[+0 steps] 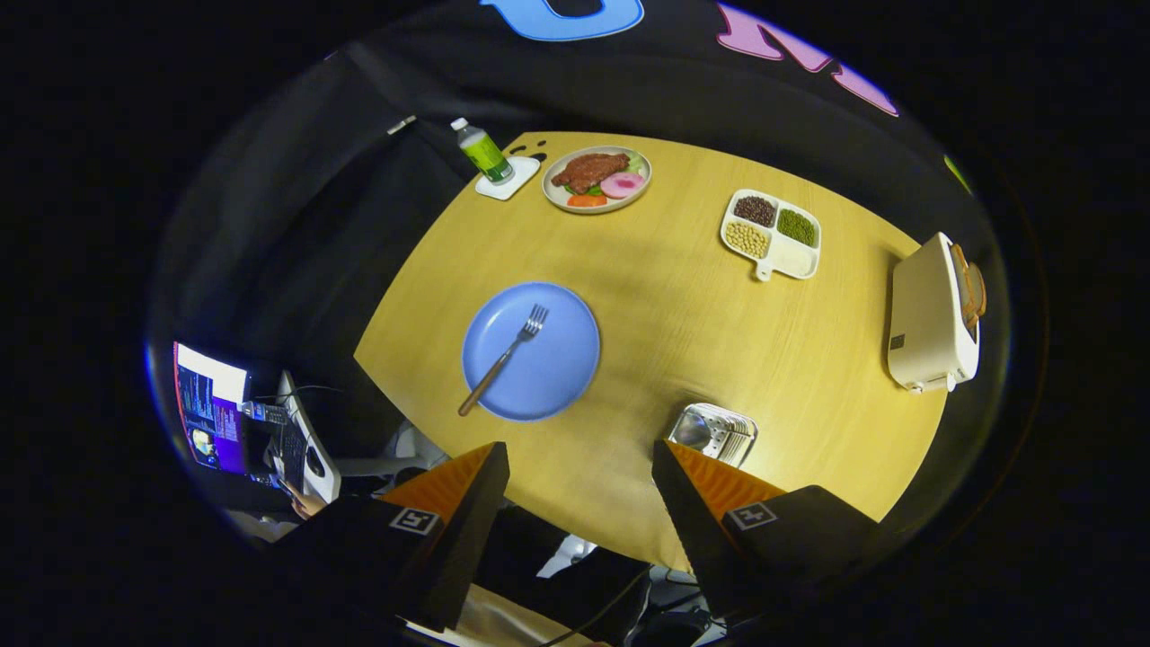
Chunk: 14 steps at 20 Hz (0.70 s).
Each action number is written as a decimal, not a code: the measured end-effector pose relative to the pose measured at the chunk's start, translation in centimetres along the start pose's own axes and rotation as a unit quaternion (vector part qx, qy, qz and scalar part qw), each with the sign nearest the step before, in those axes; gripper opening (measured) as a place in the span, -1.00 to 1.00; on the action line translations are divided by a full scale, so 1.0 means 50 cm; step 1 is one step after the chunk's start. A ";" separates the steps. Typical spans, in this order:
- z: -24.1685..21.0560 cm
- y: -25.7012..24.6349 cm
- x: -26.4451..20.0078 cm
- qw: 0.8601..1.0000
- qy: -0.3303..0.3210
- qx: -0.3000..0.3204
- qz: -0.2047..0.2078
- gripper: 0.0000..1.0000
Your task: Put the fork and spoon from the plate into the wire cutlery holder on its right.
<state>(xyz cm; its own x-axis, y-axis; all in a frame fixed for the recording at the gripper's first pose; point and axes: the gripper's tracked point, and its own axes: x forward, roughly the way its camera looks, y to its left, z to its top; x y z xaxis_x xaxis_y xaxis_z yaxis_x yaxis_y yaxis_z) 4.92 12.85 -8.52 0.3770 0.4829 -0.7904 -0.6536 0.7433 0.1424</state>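
The gripper (579, 467) hangs high above the near edge of a round wooden table (683, 341), its two fingers spread wide apart with nothing between them but bare tabletop far below. Ahead of the left finger lies a blue plate (557, 377), and on it rests a fork (505, 357) with a wooden handle, its tines pointing toward the far side of the table and its handle end jutting past the plate's near rim. No spoon can be made out on the plate. To the right of the plate, just beyond the tip of the right finger, stands the wire cutlery holder (716, 433), seen from above; what it contains cannot be told.

Farther off, at the far edge of the table, a plate of food (597, 179) sits beside a green drink bottle (482, 151) standing on a white coaster (508, 178). To the right of those is a white divided dish (773, 234) holding beans and grains in separate compartments. A white toaster (933, 316) stands at the right edge of the table. Off the table, left of the fingers, a lit monitor (208, 409) glows.
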 end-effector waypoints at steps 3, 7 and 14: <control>0.007 0.061 0.032 0.999 -0.033 0.010 0.010 0.99; 0.003 0.129 0.117 0.997 -0.058 0.047 0.016 0.99; -0.011 0.180 0.266 0.994 -0.050 0.100 -0.009 0.99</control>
<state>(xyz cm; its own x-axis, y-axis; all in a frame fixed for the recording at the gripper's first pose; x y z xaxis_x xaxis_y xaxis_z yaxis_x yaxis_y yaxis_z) 3.68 25.71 -18.06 0.4578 0.5041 -0.7323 -0.5063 0.8249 0.2514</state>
